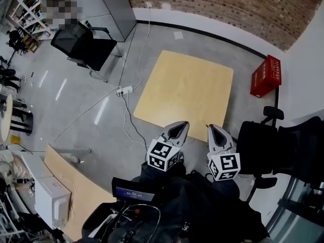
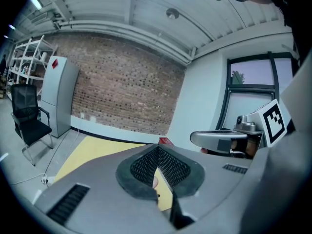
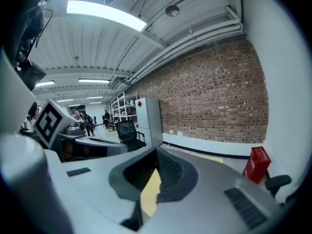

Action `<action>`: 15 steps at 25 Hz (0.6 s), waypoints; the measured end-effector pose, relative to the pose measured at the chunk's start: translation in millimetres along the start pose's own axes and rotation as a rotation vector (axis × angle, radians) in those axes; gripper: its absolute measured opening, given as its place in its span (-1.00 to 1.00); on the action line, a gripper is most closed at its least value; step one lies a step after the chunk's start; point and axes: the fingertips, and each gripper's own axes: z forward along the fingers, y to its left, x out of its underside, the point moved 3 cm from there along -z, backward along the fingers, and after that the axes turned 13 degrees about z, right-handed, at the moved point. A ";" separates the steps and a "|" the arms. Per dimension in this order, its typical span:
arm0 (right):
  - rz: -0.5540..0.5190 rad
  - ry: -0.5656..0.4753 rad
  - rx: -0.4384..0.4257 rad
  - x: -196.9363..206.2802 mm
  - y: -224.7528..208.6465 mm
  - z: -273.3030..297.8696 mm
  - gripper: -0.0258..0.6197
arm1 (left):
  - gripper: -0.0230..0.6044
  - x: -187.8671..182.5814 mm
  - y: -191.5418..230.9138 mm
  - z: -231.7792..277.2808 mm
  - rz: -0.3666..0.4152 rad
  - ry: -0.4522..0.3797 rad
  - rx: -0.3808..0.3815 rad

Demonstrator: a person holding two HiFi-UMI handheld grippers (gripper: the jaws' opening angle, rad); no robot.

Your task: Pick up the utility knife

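Brick walls (image 1: 228, 4) back a pale counter (image 1: 187, 92), no utility knife visible. Left hand-held gripper (image 1: 177, 129) and right hand-held gripper (image 1: 214, 132) hover clenched and empty; locating it, then opening, likely comes next.

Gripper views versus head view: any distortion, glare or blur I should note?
Head view: wide-angle bend in the brick wall, light streaks glaring on the floor. Left gripper view: heavy fisheye, dark corners, left gripper soft up close. Right gripper view: same fisheye, ceiling light blown out.
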 end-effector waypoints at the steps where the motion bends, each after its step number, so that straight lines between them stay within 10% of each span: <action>1: 0.003 0.006 0.005 1.9 -1.0 1.9 -0.91 | -0.93 1.8 1.6 3.1 -0.005 0.006 0.005; 15: 0.082 0.184 0.010 69.7 -63.3 19.2 -0.91 | -0.93 71.4 -18.0 52.8 -0.014 0.189 -0.002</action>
